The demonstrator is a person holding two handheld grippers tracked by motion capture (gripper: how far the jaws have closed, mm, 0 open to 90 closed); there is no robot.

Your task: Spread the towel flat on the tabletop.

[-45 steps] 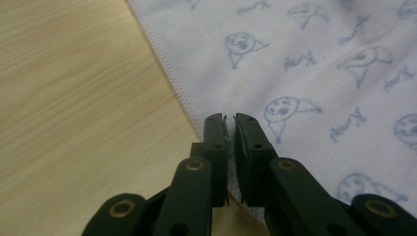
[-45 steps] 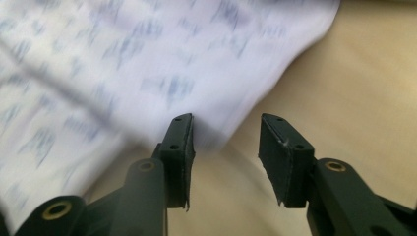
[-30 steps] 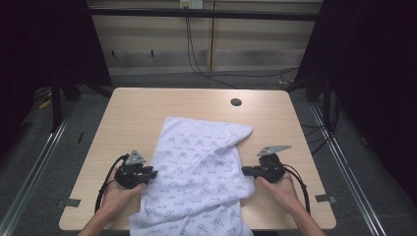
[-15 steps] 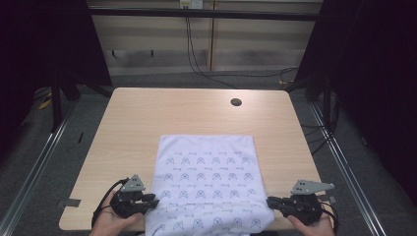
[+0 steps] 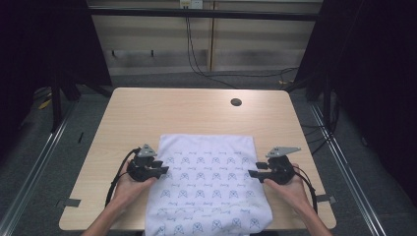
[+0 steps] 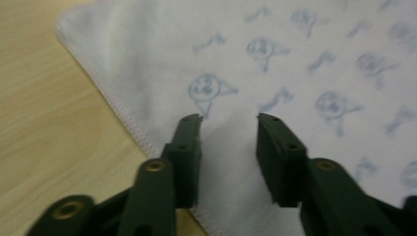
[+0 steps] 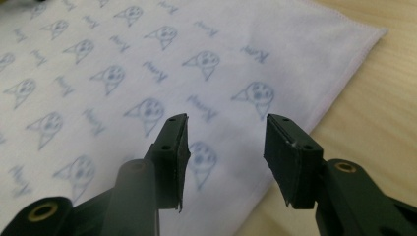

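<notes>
The printed cloth (image 5: 209, 187) lies flat on the counter (image 5: 162, 113), its long axis running from me toward the far edge, near end overhanging. My left claw (image 5: 164, 170) and right claw (image 5: 252, 173), jaws just opening, stand spread over its side edges, pinching nothing.

Light wooden table (image 5: 147, 113) on grey floor (image 5: 44, 162); pale back wall (image 5: 147, 44), dark surrounds.

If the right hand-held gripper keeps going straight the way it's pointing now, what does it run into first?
Most likely the white printed cloth. The right hand-held gripper stands open, nothing between its jaws, aimed across the cloth's right edge on the wooden table. Its height above the fabric is unclear.
</notes>
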